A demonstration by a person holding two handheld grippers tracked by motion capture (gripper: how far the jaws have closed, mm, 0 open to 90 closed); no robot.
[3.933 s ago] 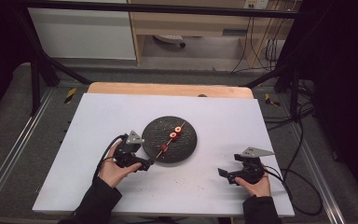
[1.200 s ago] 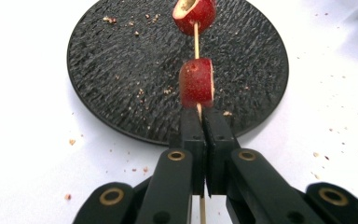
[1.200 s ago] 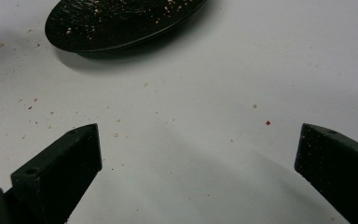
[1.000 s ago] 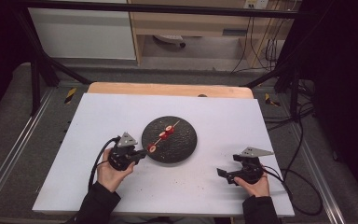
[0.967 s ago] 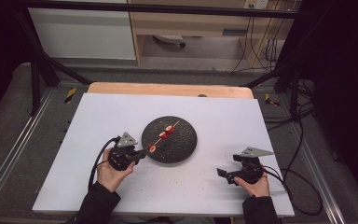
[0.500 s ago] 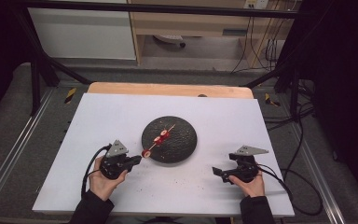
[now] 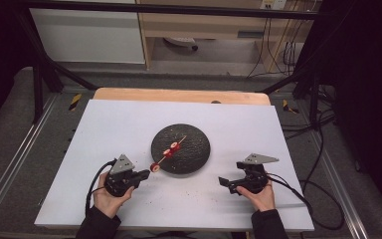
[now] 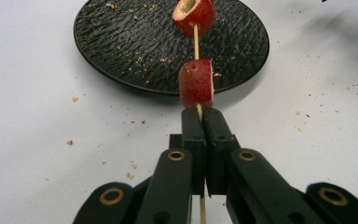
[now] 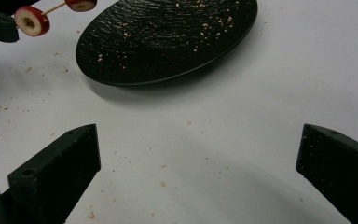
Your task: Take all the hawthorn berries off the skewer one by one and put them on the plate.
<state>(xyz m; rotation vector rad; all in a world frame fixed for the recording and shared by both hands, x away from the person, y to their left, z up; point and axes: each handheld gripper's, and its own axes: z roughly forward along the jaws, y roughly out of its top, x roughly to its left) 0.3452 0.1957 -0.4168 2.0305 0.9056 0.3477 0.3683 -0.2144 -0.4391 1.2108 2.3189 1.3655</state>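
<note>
Left gripper (image 8: 200,114): jaws clamped tight on wooden skewer (image 8: 196,41) carrying red fruit slices (image 8: 196,83); skewer extends from left of black plate (image 7: 195,158) over its rim. Right gripper (image 9: 198,161): jaws spread wide, nothing between, right of plate, apart from it.

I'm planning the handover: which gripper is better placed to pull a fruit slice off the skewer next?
Right. The right gripper is open and empty, facing the plate. The left gripper is shut on the skewer, holding its slices up, so it probably has to steady it.
</note>
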